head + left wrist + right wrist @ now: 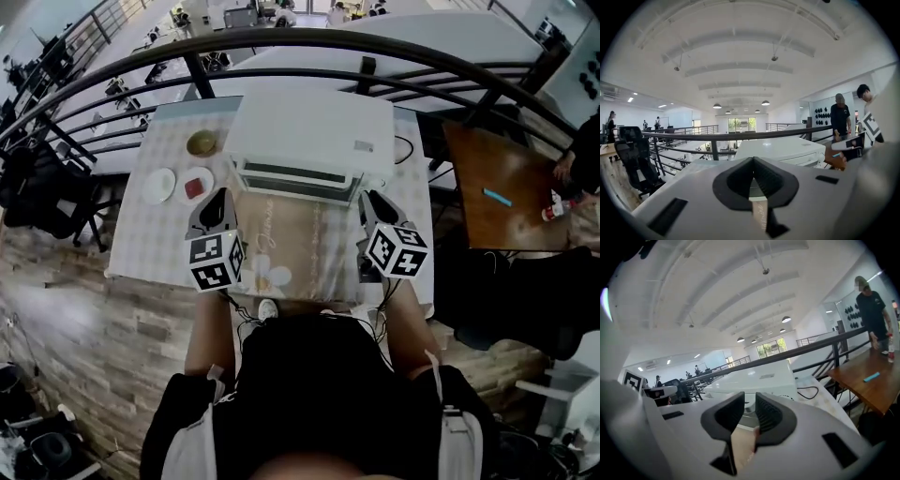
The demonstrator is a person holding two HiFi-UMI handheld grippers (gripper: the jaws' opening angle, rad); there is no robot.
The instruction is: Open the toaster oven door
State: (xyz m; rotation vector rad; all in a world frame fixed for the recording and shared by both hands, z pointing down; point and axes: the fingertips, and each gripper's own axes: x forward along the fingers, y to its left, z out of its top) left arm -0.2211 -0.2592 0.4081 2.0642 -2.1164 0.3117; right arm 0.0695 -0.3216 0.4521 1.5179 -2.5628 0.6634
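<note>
The white toaster oven stands at the back of the checked table. Its glass door faces me and looks closed. In the head view my left gripper hovers just before the door's left end, and my right gripper before its right end; neither touches the oven. In the left gripper view the left gripper has its dark pads meeting, with nothing between them, and the oven lies ahead. The right gripper shows a narrow gap between its pads with nothing in it, pointing at the oven.
Left of the oven sit a bowl, a white plate and a dish with something red. A dark railing runs behind the table. A wooden table with a blue item stands to the right, with a person beside it. A cable trails from the oven.
</note>
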